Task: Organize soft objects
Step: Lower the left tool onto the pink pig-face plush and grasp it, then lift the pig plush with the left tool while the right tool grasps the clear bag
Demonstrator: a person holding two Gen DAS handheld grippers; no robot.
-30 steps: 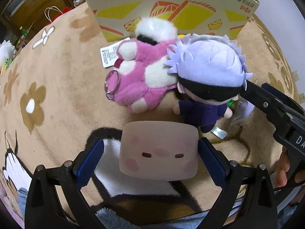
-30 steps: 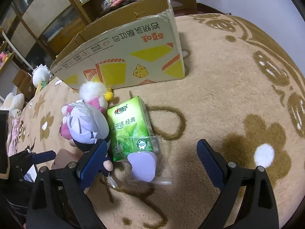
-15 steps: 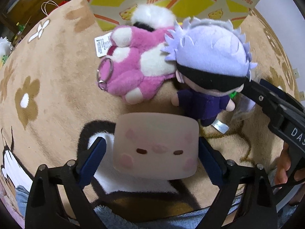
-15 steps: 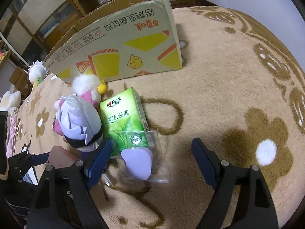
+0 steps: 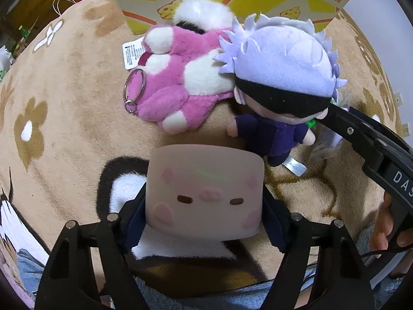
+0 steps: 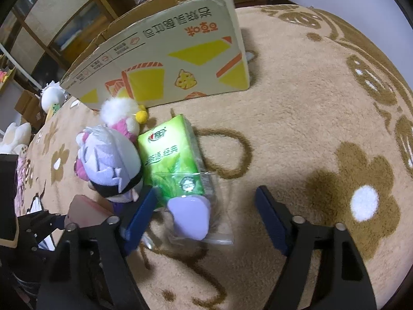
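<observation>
Biggest thing is the cardboard box (image 6: pixel 165 59) at the far edge of the rug (image 6: pixel 296 134), plushies piled just in front. The pink cube squishy (image 5: pixel 205 193) sits square between the left gripper (image 5: pixel 205 214) jaws, which have just been closing and now press its sides. The right gripper (image 6: pixel 206 217) jaws, also closing, straddle the bagged lilac toy (image 6: pixel 189 218), not touching yet.

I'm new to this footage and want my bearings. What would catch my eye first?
The pink cube toy with a face fills the left view; the left gripper, its jaws just closing, pinches its sides. Behind it lie a pink plush and a lilac-haired doll, before a cardboard box. In the right view, a green tissue pack lies beside the doll.
</observation>
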